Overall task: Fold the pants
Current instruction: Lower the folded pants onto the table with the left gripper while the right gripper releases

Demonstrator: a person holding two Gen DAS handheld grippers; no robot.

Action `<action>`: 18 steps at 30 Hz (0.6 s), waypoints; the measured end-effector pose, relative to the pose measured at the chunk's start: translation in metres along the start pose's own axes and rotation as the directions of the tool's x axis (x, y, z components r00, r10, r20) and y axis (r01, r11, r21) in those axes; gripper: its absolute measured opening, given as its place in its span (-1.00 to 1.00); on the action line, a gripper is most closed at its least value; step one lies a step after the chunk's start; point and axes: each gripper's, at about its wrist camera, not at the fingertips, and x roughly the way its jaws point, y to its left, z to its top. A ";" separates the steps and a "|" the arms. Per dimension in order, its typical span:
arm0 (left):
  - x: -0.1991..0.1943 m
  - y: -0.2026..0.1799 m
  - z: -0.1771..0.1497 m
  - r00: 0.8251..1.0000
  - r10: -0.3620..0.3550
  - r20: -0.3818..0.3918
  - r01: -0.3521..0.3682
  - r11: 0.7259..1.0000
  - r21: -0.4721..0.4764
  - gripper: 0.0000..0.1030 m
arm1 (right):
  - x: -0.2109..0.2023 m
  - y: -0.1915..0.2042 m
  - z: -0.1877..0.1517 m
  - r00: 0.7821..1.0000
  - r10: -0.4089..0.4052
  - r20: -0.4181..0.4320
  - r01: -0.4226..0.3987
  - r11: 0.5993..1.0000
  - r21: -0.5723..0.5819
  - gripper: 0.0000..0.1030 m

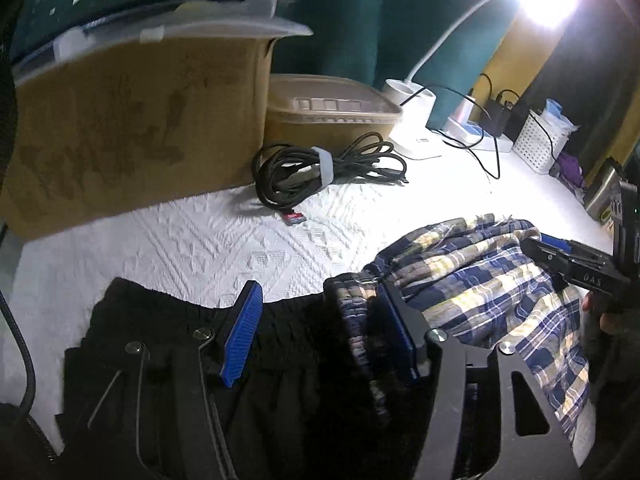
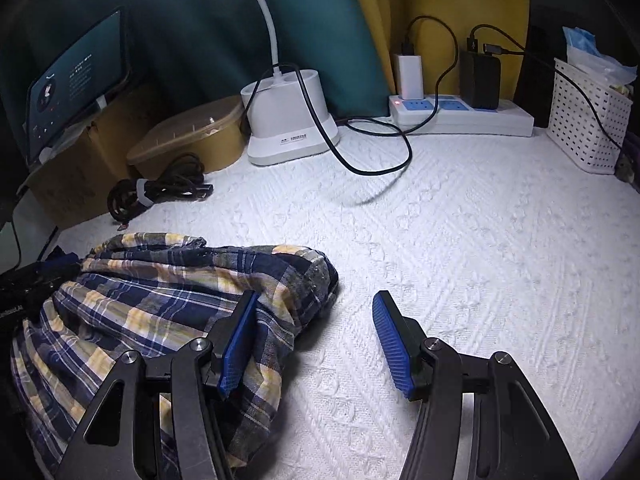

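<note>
Here the plaid pants (image 2: 160,300) lie bunched at nine o'clock of the right gripper (image 2: 316,344), whose fingers stand spread and empty; the left gripper (image 1: 320,336), equally spread, is nearer.

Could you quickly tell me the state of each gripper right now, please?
Left gripper: open, over the black pants, holding nothing.
Right gripper: open, at the edge of the blue-and-yellow plaid cloth, holding nothing.

Two garments: one plaid pants (image 2: 168,304), one black pants (image 1: 168,344). Two grippers: left gripper (image 1: 320,336), right gripper (image 2: 316,344). One cardboard box (image 1: 132,120), one lidded tub (image 1: 332,108), one coiled cable bundle (image 1: 320,168), one lamp base (image 2: 290,120), one power strip (image 2: 460,114) with two chargers plugged in, one white basket (image 2: 588,116), one tablet (image 2: 76,76).
</note>
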 end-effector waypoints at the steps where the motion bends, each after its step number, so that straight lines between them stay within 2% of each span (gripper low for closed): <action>1: -0.001 0.000 0.000 1.000 0.002 0.003 -0.002 1.000 0.004 0.18 | 0.000 0.000 0.000 1.000 -0.003 0.000 0.003 1.000 0.000 0.17; 7: -0.005 -0.005 -0.002 0.998 0.052 0.019 -0.052 0.998 0.039 0.19 | -0.007 0.003 -0.004 1.000 -0.029 0.001 0.029 1.000 -0.005 0.19; 13: -0.025 -0.004 -0.003 0.995 0.083 0.058 -0.084 0.996 0.021 0.18 | -0.021 0.003 -0.012 0.999 -0.052 0.005 0.052 0.999 0.008 0.21; 18: -0.050 -0.012 -0.009 0.993 0.038 0.108 -0.041 0.999 0.022 0.18 | -0.036 0.007 -0.018 0.998 -0.054 0.020 0.054 0.999 0.007 0.21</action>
